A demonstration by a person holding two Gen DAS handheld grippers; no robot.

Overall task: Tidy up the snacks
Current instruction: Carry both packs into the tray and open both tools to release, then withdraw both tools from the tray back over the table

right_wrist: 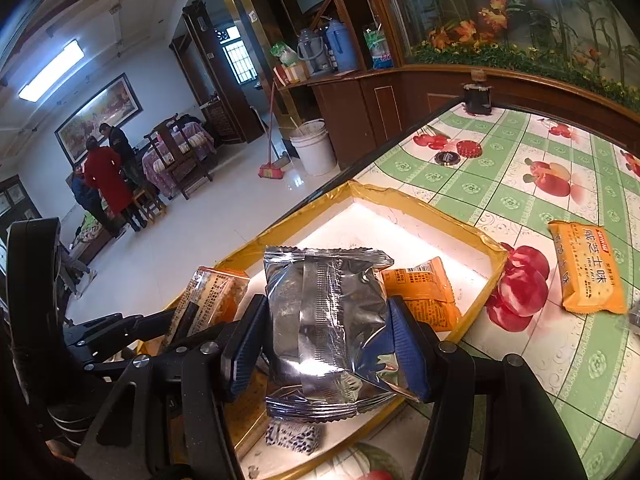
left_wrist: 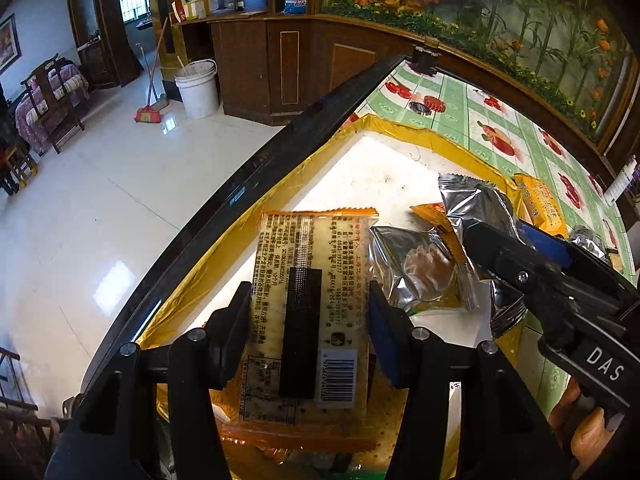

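**Two packets over the tray, ready to set down**

Here both tongs carry snacks above the gold-rimmed tray (right_wrist: 424,210), which sits on the desk (right_wrist: 500,184) near its dark edge; the left tongs (left_wrist: 310,316) pinch a clear cracker packet (left_wrist: 308,300) by its long sides, and the right tongs (right_wrist: 324,344) pinch a silver foil packet (right_wrist: 324,320) across its middle. Inside the tray already lie an orange packet (right_wrist: 424,292) and, in the left view, another foil packet (left_wrist: 416,272); an orange biscuit packet (right_wrist: 588,272) waits on the desk beyond the tray's right rim. To do this well, I judge each packet should be lowered flat onto bare tray floor beside the ones there, not atop them; the two tongs sit close together, so release one at a time; foil crumples and slides, so let go only once it rests.
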